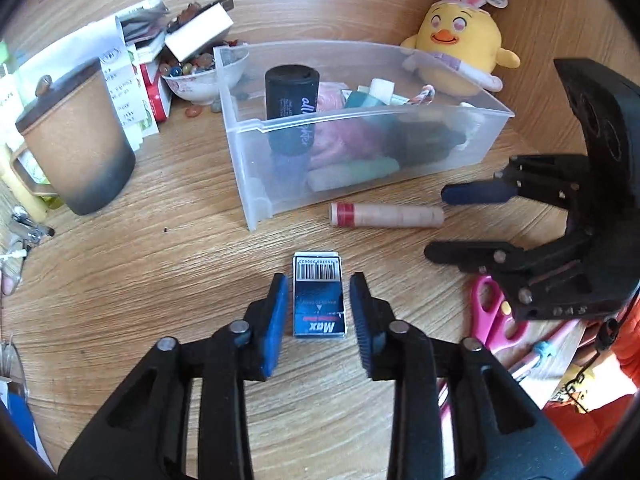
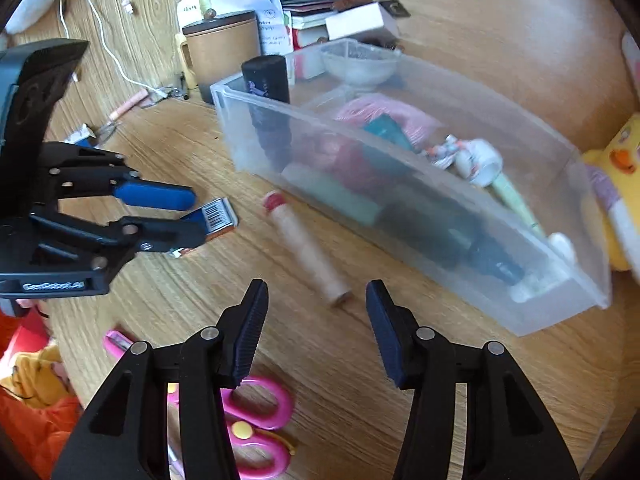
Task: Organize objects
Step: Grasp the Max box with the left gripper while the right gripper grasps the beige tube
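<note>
Flat blue barcoded box (image 1: 319, 295), unclamped.

The right gripper (image 2: 316, 320) is hovering over the wooden table (image 2: 360, 380), its jaws standing apart with nothing between them. Just ahead of it a tan tube with a red cap (image 2: 306, 248) is lying on the table beside the long wall of the clear plastic bin (image 2: 460, 240), which is holding a black cylinder (image 2: 267, 92) and other small items. To the left, the left gripper (image 2: 192, 216) is reaching over a small box with a barcode (image 2: 218, 216). Pink scissors (image 2: 256, 420) are lying near the table's front edge, partly under the right gripper.
</note>
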Demonstrator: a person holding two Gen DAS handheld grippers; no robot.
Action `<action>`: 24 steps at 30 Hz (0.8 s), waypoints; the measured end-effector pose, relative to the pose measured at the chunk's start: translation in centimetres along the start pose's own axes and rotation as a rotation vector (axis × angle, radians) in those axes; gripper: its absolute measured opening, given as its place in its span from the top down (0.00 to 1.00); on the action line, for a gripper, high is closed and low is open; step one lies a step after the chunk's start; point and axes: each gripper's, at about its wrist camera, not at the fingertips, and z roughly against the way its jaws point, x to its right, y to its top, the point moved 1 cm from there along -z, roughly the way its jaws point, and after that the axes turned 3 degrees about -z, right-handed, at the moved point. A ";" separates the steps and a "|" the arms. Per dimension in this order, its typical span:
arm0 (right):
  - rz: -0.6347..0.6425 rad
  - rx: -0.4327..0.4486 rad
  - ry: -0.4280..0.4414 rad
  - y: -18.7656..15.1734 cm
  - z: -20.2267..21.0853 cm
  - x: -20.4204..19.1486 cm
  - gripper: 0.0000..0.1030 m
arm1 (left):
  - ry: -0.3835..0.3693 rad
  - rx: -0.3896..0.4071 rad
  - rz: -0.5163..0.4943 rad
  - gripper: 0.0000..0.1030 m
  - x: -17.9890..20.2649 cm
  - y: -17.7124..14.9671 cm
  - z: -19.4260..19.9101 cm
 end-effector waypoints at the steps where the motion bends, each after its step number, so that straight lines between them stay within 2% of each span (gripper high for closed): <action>1: 0.000 0.001 -0.009 0.2 -0.1 0.0 0.54 | 0.005 0.004 -0.006 0.60 0.1 -0.1 0.1; 4: -0.018 -0.012 0.001 1.1 -1.0 -0.1 0.54 | 0.007 -0.007 -0.018 0.59 0.5 -0.4 -0.3; 8: -0.007 -0.017 0.037 1.6 -1.9 -1.1 0.70 | 0.030 -0.011 -0.032 0.59 1.1 -0.3 -0.9; 9: 0.005 -0.018 0.038 1.6 -2.0 -1.3 0.78 | 0.039 -0.007 -0.036 0.64 1.1 -0.3 -0.8; 10: 0.018 -0.015 0.038 1.7 -2.1 -1.6 0.81 | 0.050 -0.003 -0.030 0.74 1.0 -0.2 -0.9; 12: 0.032 -0.016 0.057 1.5 -2.0 -2.0 0.85 | 0.056 0.000 -0.026 0.74 0.8 -0.2 -0.9; 20: -0.007 0.009 0.052 -0.1 -0.2 -1.5 0.87 | 0.059 0.053 -0.007 0.74 0.6 0.1 0.6; 24: -0.053 0.067 0.042 -0.7 2.3 -0.3 0.87 | 0.063 0.097 -0.019 0.74 1.5 1.3 1.6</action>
